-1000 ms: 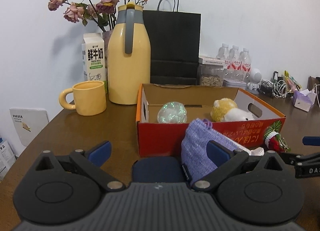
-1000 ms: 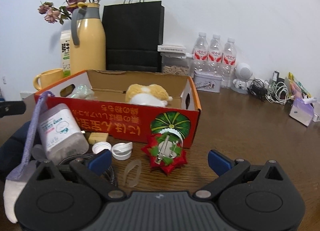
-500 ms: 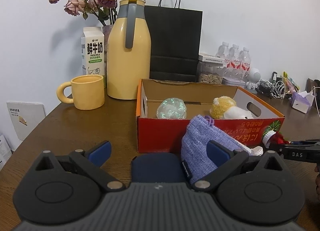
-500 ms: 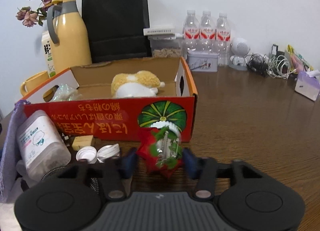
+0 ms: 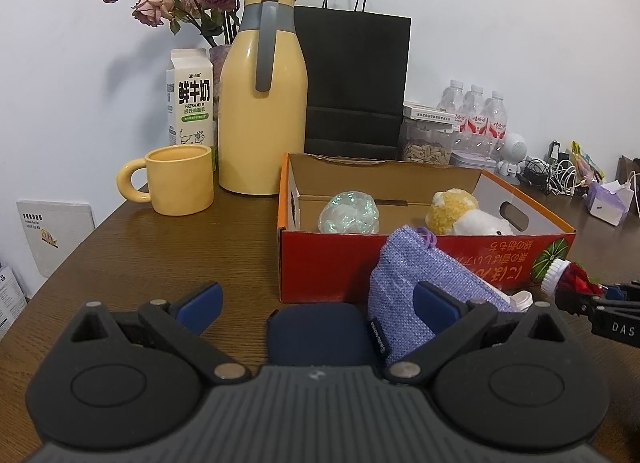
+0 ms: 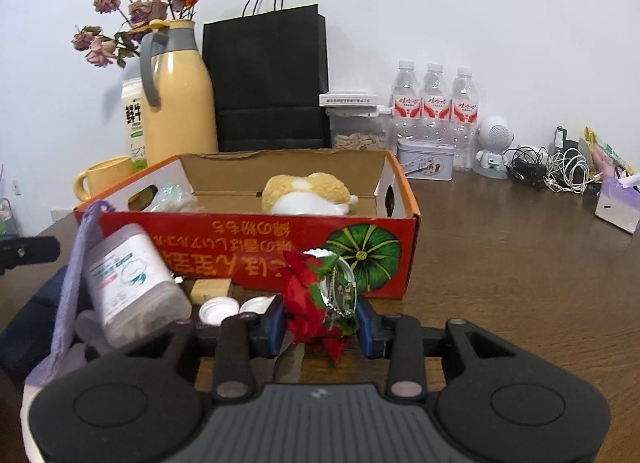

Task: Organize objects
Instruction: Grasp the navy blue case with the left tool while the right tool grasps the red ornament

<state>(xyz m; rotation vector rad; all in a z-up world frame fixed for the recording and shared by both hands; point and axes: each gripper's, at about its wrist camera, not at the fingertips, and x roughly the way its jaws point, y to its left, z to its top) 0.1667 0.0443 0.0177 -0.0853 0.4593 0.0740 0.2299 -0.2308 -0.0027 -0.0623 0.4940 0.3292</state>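
Red ornament [image 6: 318, 299] clamped between the pads of the right gripper [image 6: 320, 325], just in front of the red box [image 6: 248, 247], lifted or resting cannot tell. Left gripper [image 5: 316, 303] spread wide over a dark pouch [image 5: 320, 333], gripping nothing, purple bag [image 5: 416, 291] at its right finger. Farther back, inside the box: plush toy [image 6: 306, 193] and shiny ball [image 5: 349, 217]; behind, yellow jug [image 5: 262, 103] and black bag [image 5: 356, 83].

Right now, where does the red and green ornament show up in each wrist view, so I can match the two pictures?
Left wrist view: the ornament sits at the far right edge, in front of the box's right corner, pinched by the right gripper.
Right wrist view: the ornament is at bottom centre, between the blue fingers.
Shared landmark: the green pumpkin picture on the red box, just behind the ornament.
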